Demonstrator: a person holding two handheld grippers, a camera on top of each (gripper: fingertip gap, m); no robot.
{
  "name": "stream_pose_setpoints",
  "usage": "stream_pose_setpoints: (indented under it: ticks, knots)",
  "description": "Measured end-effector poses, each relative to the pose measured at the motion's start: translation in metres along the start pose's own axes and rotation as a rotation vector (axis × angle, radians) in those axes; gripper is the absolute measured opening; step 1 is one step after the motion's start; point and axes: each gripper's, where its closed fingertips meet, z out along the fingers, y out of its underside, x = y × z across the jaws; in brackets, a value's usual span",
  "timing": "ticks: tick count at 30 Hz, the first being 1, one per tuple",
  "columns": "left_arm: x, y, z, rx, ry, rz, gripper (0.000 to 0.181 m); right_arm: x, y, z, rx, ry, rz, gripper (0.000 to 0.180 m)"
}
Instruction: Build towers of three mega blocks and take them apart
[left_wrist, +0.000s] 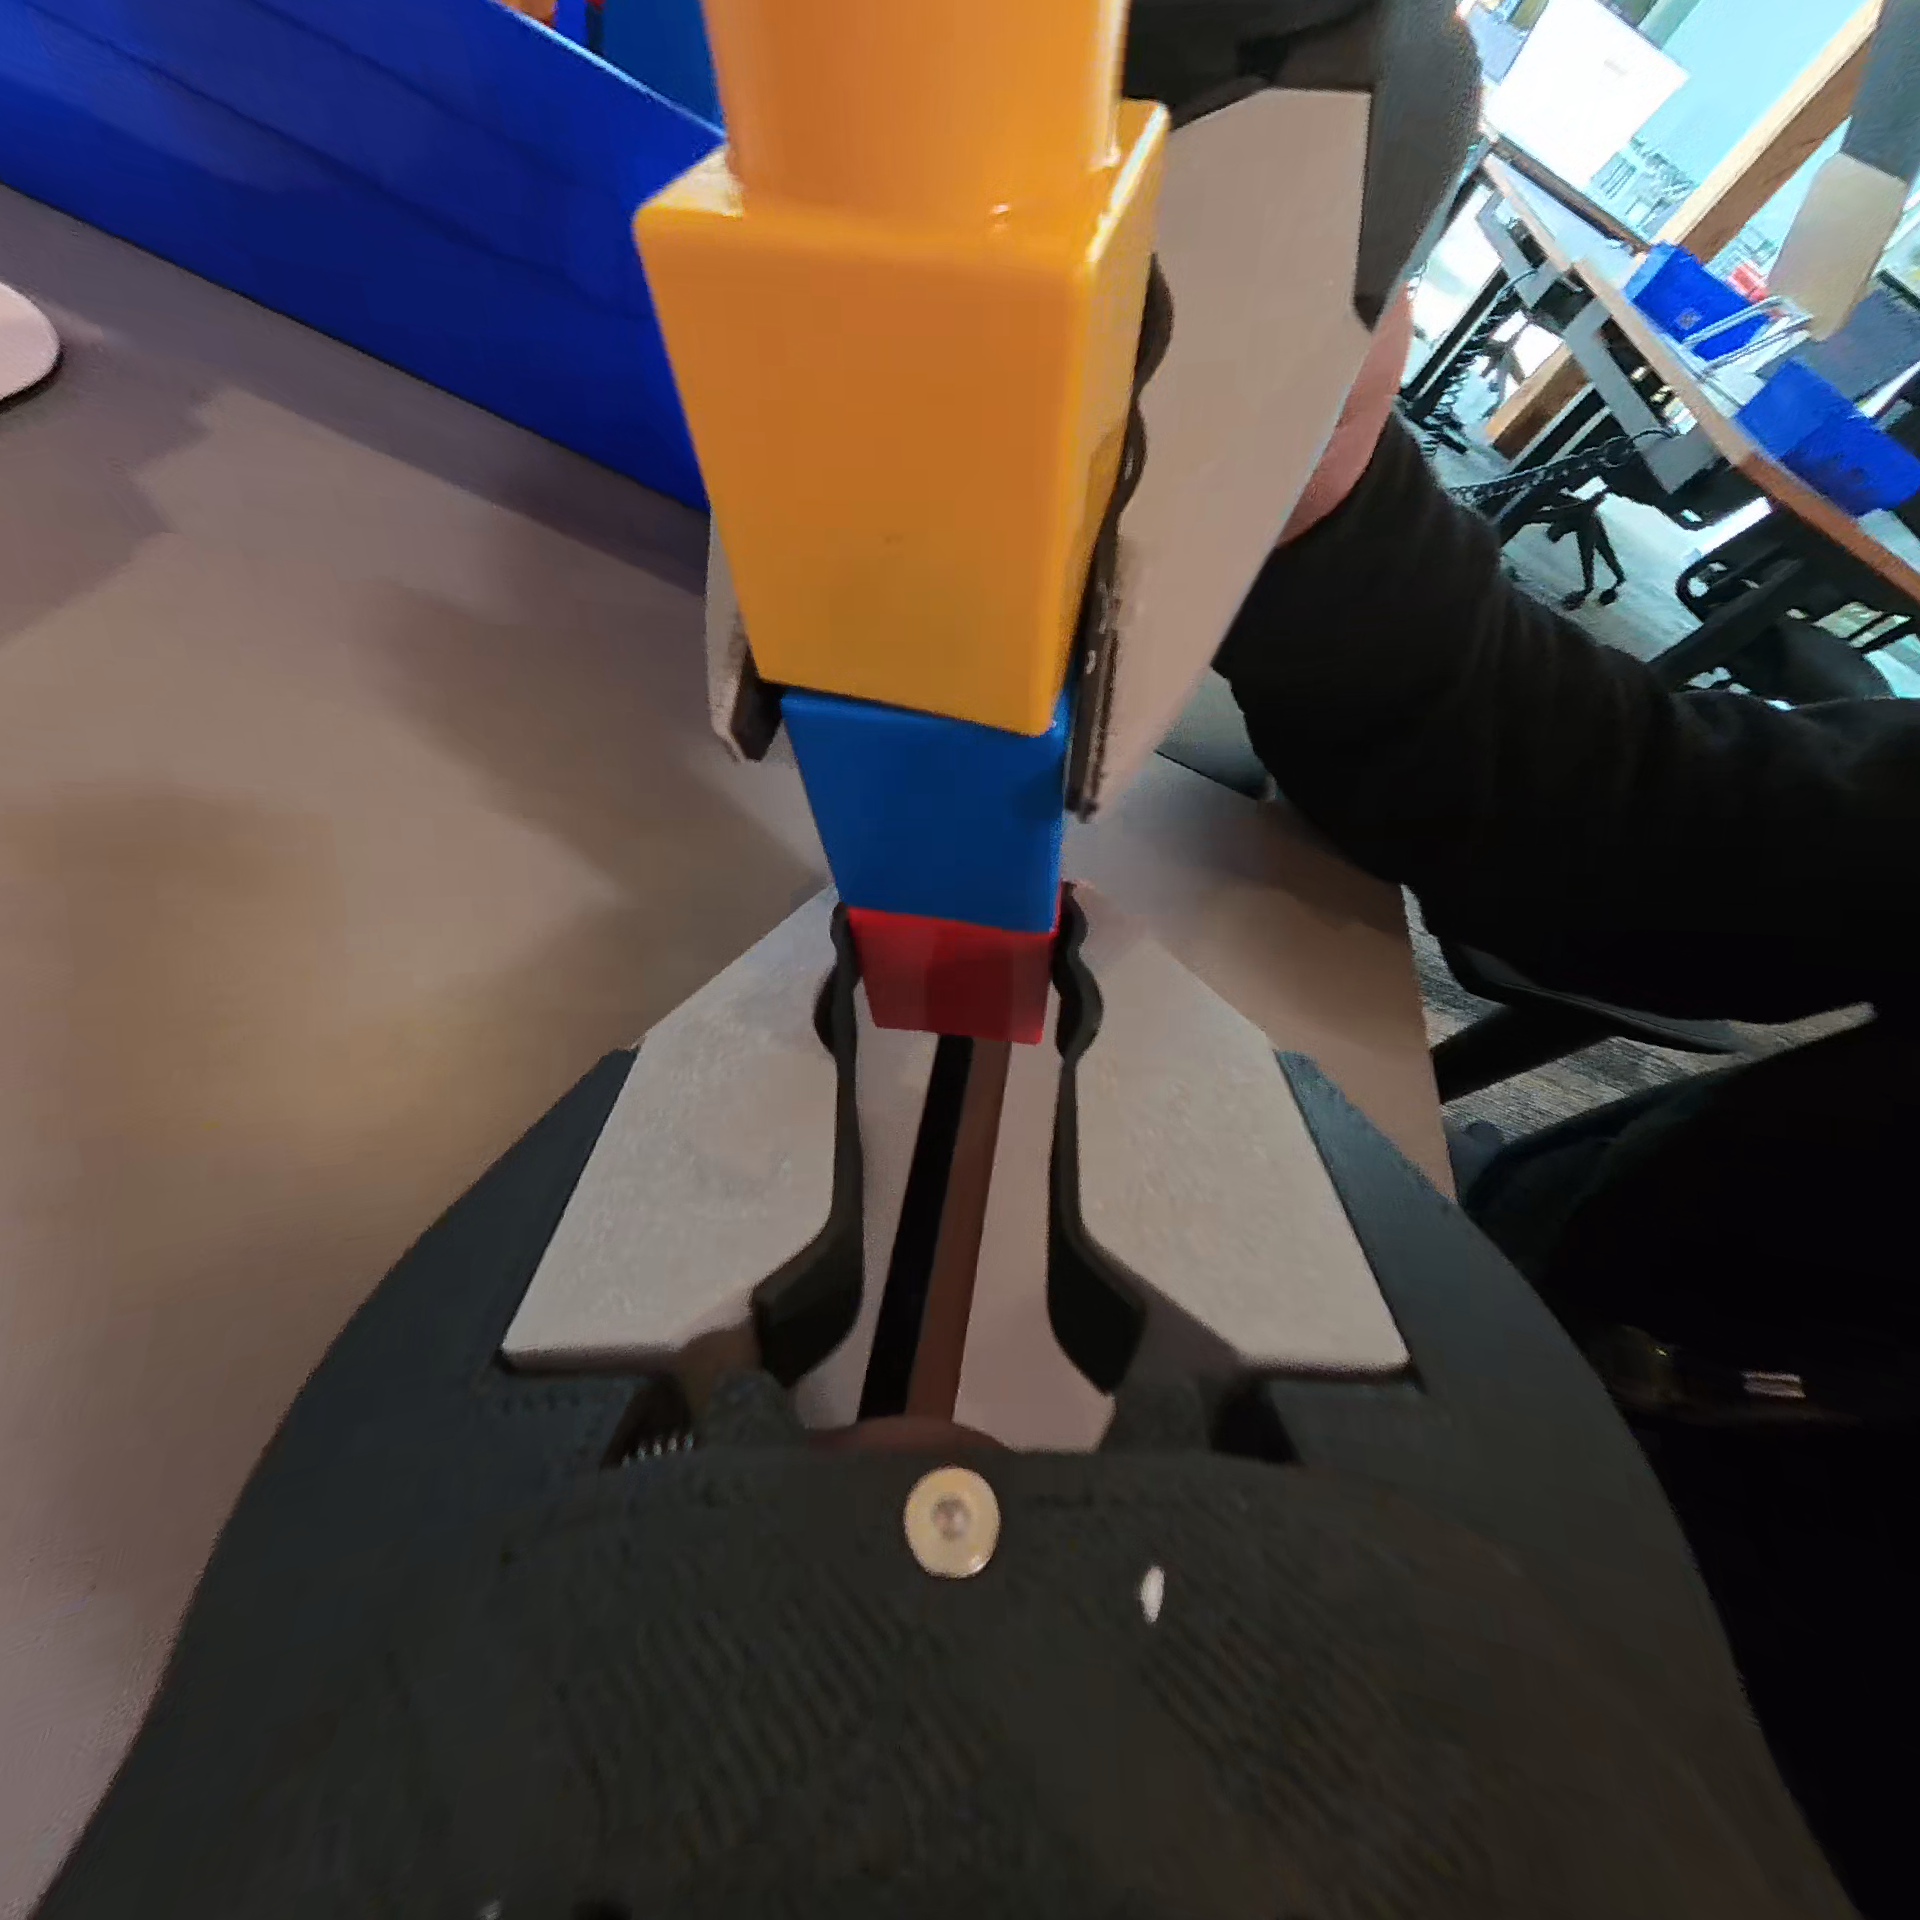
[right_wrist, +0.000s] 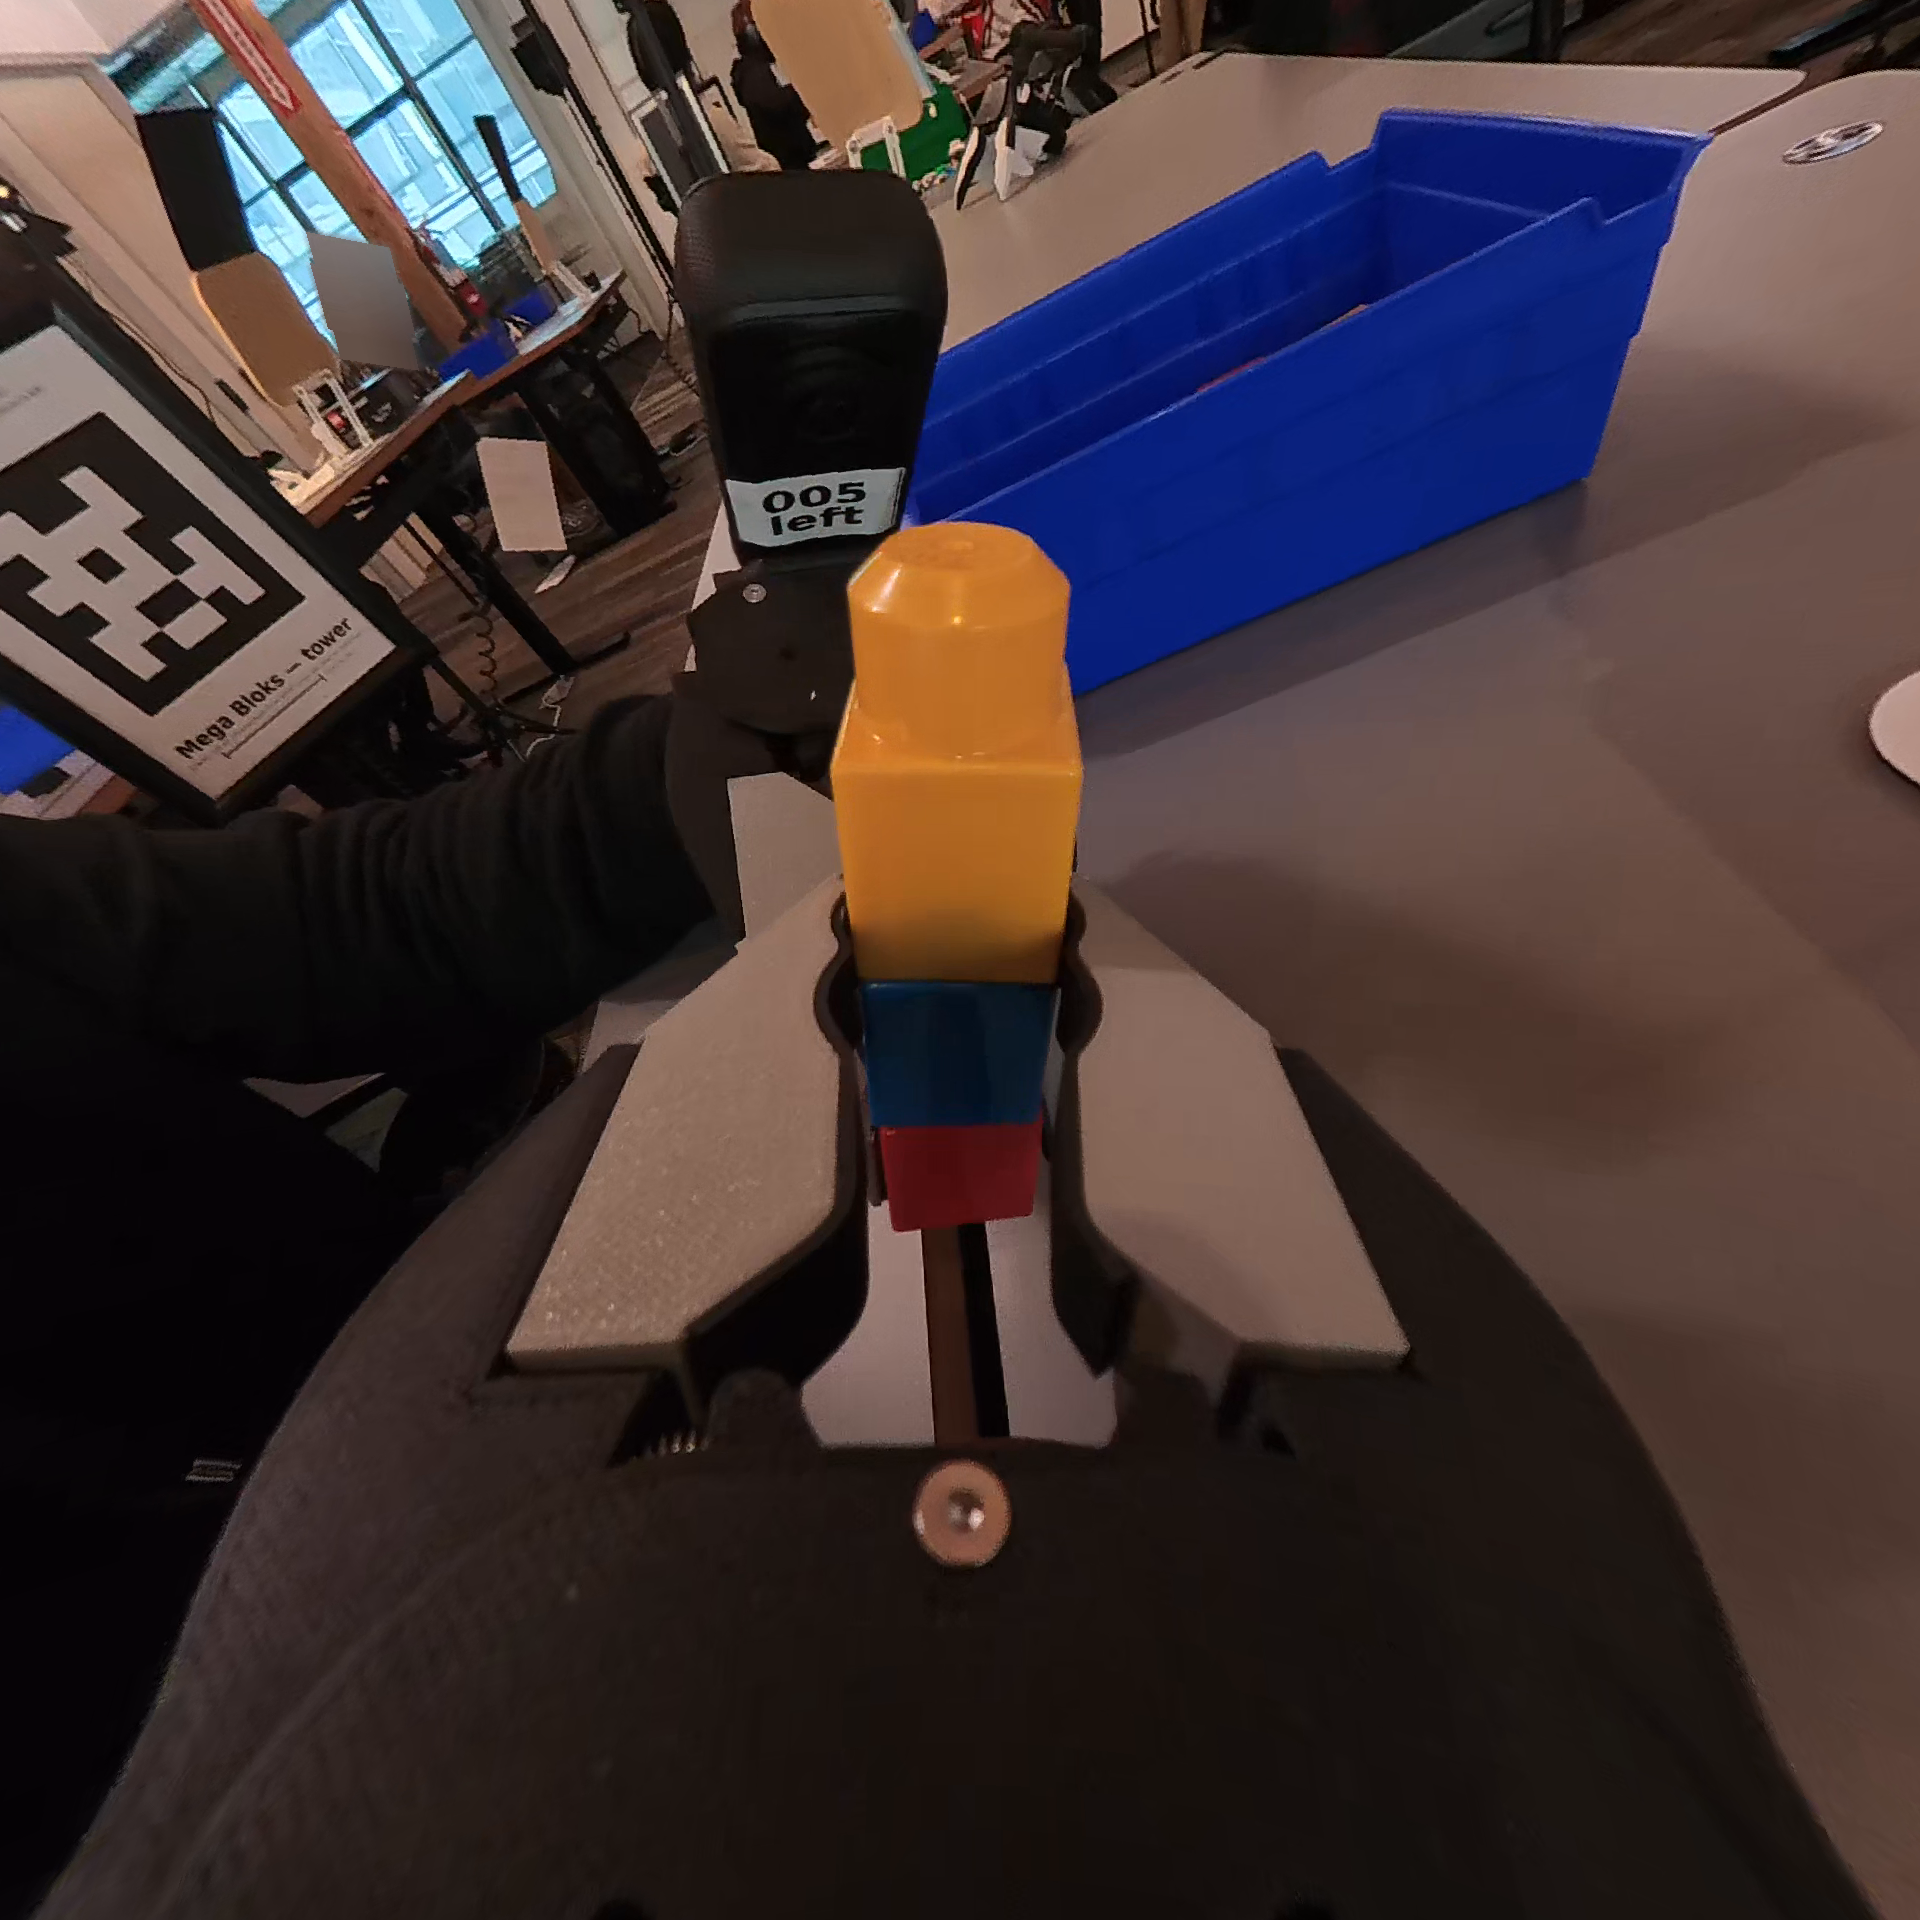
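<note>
A tower of three blocks is held above the grey table (left_wrist: 312, 852) by both grippers: a red block (left_wrist: 951, 982) at the bottom, a blue block (left_wrist: 935, 810) in the middle, and a yellow block (left_wrist: 894, 416) with its stud on top. My left gripper (left_wrist: 951, 966) is shut on the red block. My right gripper (right_wrist: 956, 956) is shut on the lower part of the yellow block (right_wrist: 956, 831), just above the blue block (right_wrist: 956, 1049) and the red block (right_wrist: 961, 1174). The right gripper also shows in the left wrist view (left_wrist: 914, 748), flanking the yellow block.
A long blue bin (right_wrist: 1351, 416) stands on the table (right_wrist: 1507, 883) behind the tower; it also shows in the left wrist view (left_wrist: 364, 208). A white disc (right_wrist: 1901, 727) lies at the table's edge. A person's black sleeve (right_wrist: 364, 914) and a marker sign (right_wrist: 156, 582) are to the left. Left tips to right tips: about 6 cm. From either gripper's tips it is about 25 cm to the white disc (right_wrist: 1901, 727).
</note>
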Motion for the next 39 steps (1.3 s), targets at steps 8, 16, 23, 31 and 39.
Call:
stream_pose_setpoints:
  ticks: [8, 16, 23, 31, 39]
  knots:
    - [0.017, -0.003, -0.001, 0.021, 0.106, -0.004, 0.034, -0.014, -0.001, -0.003, 0.0, -0.067, -0.032, 0.034]
    - [0.014, -0.004, -0.001, 0.026, 0.089, -0.004, 0.034, -0.012, -0.001, -0.003, 0.011, -0.067, -0.02, 0.034]
    - [0.012, -0.002, -0.001, 0.027, 0.1, -0.038, 0.035, -0.01, -0.002, 0.002, 0.026, -0.063, -0.015, 0.033]
    - [0.019, -0.01, -0.002, 0.087, 0.12, 0.008, 0.034, -0.018, -0.009, -0.002, 0.086, -0.135, -0.032, 0.033]
    - [0.016, -0.011, -0.004, 0.08, 0.05, 0.062, 0.034, -0.026, -0.019, -0.007, 0.167, -0.251, 0.049, 0.044]
